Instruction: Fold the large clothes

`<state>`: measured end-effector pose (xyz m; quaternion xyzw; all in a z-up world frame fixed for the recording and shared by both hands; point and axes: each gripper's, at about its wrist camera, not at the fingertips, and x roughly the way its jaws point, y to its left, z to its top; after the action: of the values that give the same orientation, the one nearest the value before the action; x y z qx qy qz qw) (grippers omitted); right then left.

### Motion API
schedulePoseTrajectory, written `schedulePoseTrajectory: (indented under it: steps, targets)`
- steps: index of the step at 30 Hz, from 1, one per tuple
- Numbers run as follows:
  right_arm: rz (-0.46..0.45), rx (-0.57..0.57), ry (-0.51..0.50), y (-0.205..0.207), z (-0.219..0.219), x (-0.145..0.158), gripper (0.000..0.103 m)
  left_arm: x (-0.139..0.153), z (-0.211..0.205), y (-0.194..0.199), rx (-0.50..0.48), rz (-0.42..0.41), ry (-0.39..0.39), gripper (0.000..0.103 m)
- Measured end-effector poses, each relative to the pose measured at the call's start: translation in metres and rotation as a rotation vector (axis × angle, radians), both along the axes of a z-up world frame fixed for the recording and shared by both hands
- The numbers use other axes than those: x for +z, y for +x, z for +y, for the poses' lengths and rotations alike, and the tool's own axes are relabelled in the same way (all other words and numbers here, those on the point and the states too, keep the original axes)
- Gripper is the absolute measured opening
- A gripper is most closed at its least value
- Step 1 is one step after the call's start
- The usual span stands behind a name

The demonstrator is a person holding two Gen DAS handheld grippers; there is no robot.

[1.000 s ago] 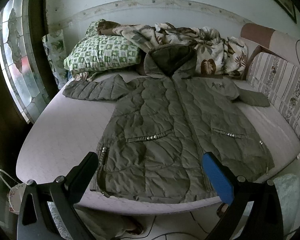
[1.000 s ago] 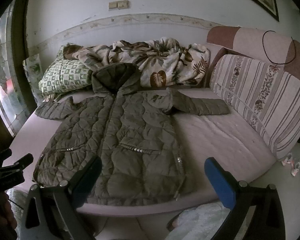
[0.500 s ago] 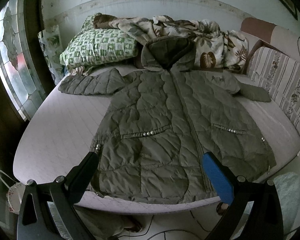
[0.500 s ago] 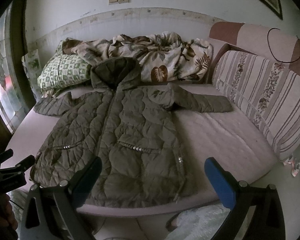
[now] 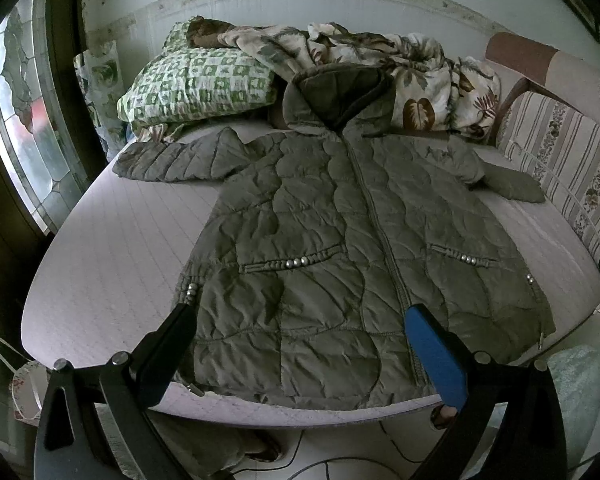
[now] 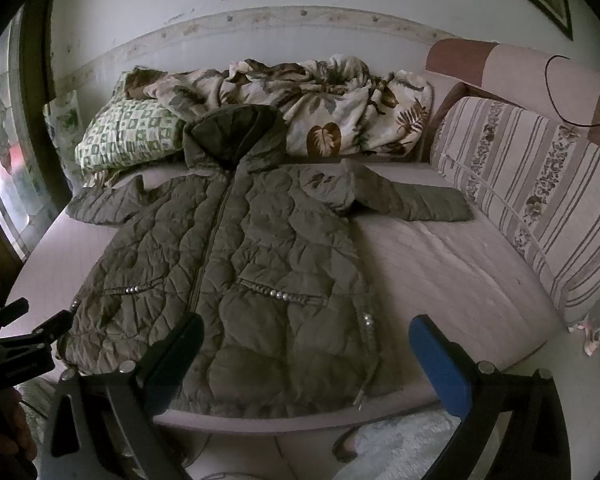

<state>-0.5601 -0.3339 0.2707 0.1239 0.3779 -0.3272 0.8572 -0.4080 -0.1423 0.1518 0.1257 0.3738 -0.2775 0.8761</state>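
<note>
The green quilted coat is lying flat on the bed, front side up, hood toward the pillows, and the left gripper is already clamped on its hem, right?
Not quite. The left gripper is open and holds nothing, as the left wrist view shows. The coat does lie front up on the bed, hood toward the pillows.

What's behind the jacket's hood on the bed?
Behind the hood lie a crumpled leaf-print blanket and, toward the window, a green checked pillow. The hood covers where the two meet, so anything lying there stays hidden.
</note>
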Motion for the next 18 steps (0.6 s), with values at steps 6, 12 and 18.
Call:
schedulePoseTrajectory:
  steps: [6,12,18]
  targets:
    - [0.009,0.005,0.001,0.004,0.000,-0.003,0.103,-0.003,-0.001,0.002,0.003,0.006,0.000,0.103]
    - [0.019,0.013,0.005,0.009,0.000,-0.006,0.103,-0.006,0.001,0.006,0.012,0.014,-0.003,0.103]
    - [0.026,0.023,0.006,0.015,0.000,-0.008,0.103,-0.008,0.002,0.012,0.023,0.031,-0.006,0.103]
